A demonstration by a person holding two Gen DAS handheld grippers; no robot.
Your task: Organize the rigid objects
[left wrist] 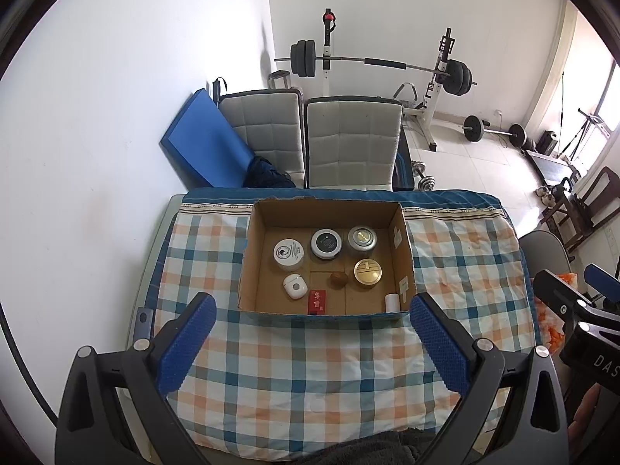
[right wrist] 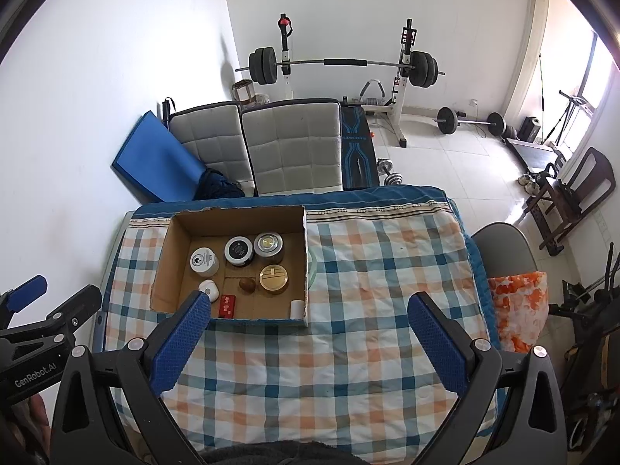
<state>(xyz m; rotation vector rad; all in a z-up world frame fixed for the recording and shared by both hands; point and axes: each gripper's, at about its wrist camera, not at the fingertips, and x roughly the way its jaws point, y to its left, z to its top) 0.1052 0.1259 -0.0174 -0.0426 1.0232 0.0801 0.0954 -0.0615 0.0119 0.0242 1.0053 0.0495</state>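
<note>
An open cardboard box (left wrist: pixel 403 255) (right wrist: pixel 162 263) stands on the checked tablecloth at the far side of the table. Inside it are a white-lidded jar (left wrist: pixel 288 252), a black-lidded jar (left wrist: pixel 326 243), a silver-lidded jar (left wrist: pixel 362 238), a gold-lidded jar (left wrist: pixel 367 271), a brown round object (left wrist: pixel 338 279), a white case (left wrist: pixel 295 286), a red packet (left wrist: pixel 317 301) and a small white cylinder (left wrist: pixel 391 302). My left gripper (left wrist: pixel 313 310) is open and empty, above the cloth in front of the box. My right gripper (right wrist: pixel 310 306) is open and empty, to the right of the box's near corner.
The checked tablecloth (left wrist: pixel 310 379) covers the table. Two grey padded chairs (left wrist: pixel 352 139) stand behind the table. An orange and white bag (right wrist: pixel 519 310) sits on a chair at the right. A blue mat (left wrist: pixel 201 143) leans on the left wall. Weight equipment stands beyond.
</note>
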